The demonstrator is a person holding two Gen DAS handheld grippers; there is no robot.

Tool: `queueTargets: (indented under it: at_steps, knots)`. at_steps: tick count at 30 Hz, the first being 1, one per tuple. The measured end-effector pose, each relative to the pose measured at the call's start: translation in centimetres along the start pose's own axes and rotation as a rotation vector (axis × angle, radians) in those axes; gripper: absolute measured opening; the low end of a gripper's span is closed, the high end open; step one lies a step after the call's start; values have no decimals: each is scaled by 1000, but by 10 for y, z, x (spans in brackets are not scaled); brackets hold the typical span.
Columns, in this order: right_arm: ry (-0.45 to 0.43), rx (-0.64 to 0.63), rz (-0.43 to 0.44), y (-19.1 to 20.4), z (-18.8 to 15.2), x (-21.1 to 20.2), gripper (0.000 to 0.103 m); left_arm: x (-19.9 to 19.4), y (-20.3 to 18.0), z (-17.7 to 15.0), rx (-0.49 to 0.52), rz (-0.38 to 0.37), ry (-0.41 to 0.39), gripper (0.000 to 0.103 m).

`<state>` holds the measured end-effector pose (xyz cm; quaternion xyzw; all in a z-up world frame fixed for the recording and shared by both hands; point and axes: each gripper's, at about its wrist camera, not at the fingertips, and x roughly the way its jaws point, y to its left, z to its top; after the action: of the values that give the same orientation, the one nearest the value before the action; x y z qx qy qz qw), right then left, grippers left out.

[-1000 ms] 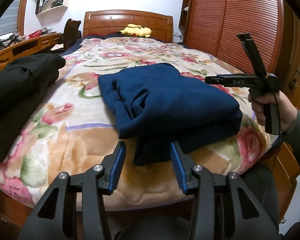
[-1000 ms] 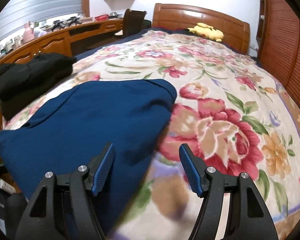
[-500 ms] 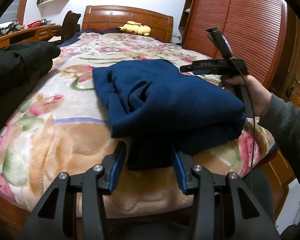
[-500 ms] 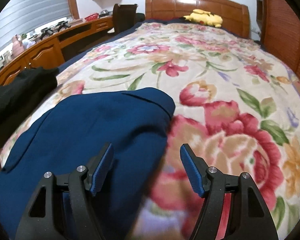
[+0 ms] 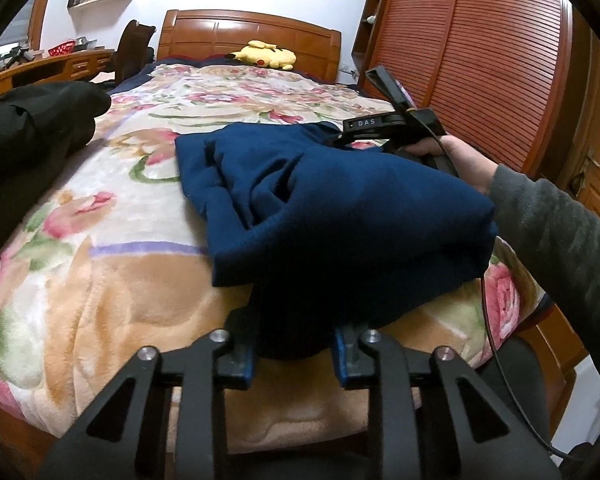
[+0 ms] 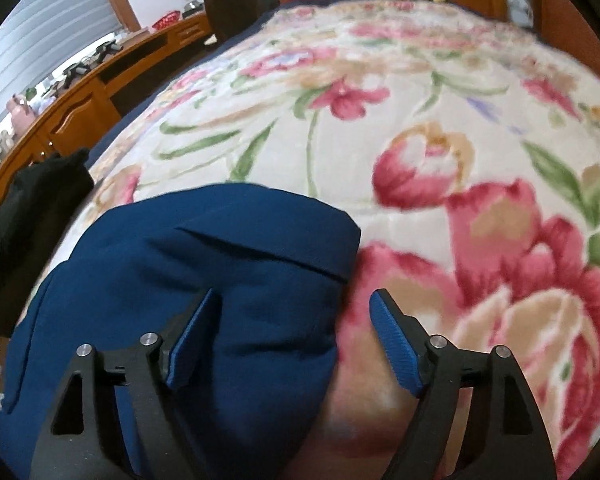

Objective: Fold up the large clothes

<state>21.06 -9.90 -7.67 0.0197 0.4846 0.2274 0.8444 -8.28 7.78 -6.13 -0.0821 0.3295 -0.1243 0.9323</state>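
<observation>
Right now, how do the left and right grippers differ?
Left gripper: its fingers have just been closing and now pinch the near fold of the blue garment at the bed's foot edge. Right gripper: its fingers have just been opening; they stand wide and grip nothing, straddling the garment's far edge, one over blue cloth, one over the floral blanket. Both have blue pads and point down at the same garment.

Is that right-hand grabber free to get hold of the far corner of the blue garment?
Probably yes. The right gripper hangs with jaws open, just widened, straddling the blue garment's corner edge; only the floral blanket lies beyond, nothing blocking.
</observation>
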Motion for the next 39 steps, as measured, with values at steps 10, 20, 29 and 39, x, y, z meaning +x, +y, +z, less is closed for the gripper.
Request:
queueTargets:
  at_steps: [10,20,29,39]
  knots:
    - [18,-8,148,6,-10,-9,21,-16,0,10,1,0,-58,4]
    - [-196,-130,57,63,-8,-85,12,-51,26,35,-17,16,-183,1]
    - [-289,-242,-30,129,16,-123,12,-83,67,76,5,49,-301,1]
    - [-368,-359,-113,219,78,-136,11,-128,143,142,57,161,-418,0]
